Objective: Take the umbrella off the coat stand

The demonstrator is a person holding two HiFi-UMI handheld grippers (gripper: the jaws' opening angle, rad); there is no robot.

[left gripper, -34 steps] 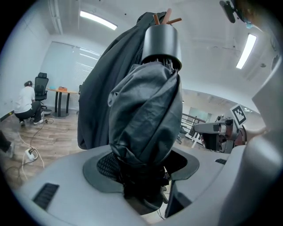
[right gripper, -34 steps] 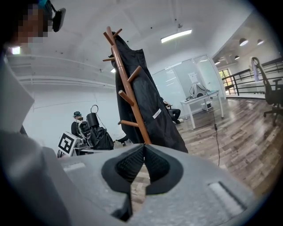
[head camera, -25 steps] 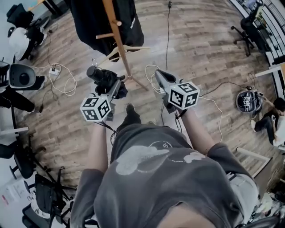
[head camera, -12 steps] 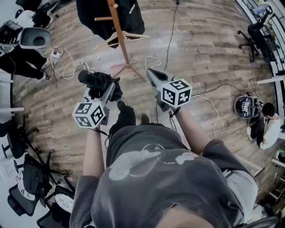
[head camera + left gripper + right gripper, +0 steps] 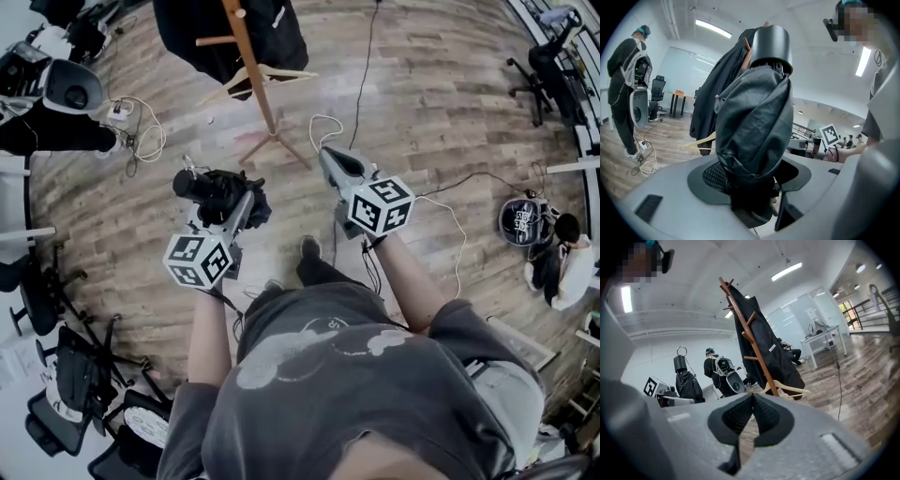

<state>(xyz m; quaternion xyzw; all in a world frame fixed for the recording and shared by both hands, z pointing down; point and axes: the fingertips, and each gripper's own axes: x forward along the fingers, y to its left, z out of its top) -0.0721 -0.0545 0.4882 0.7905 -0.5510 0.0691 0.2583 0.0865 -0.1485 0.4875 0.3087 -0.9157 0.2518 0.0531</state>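
The left tongs [image 5: 751, 180] are clenched on the folded black fabric umbrella [image 5: 754, 117], well apart from the brown wooden coat stand [image 5: 251, 66]. The right tongs [image 5: 752, 398] are pressed together, seemingly empty.

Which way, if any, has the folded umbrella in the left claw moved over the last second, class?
Yes. In the head view the umbrella has drawn away from the coat stand, down the picture toward the person.

Left gripper [image 5: 234, 208] clamps the umbrella [image 5: 211, 190]; right gripper [image 5: 328, 157], fingers [image 5: 769, 420] together.
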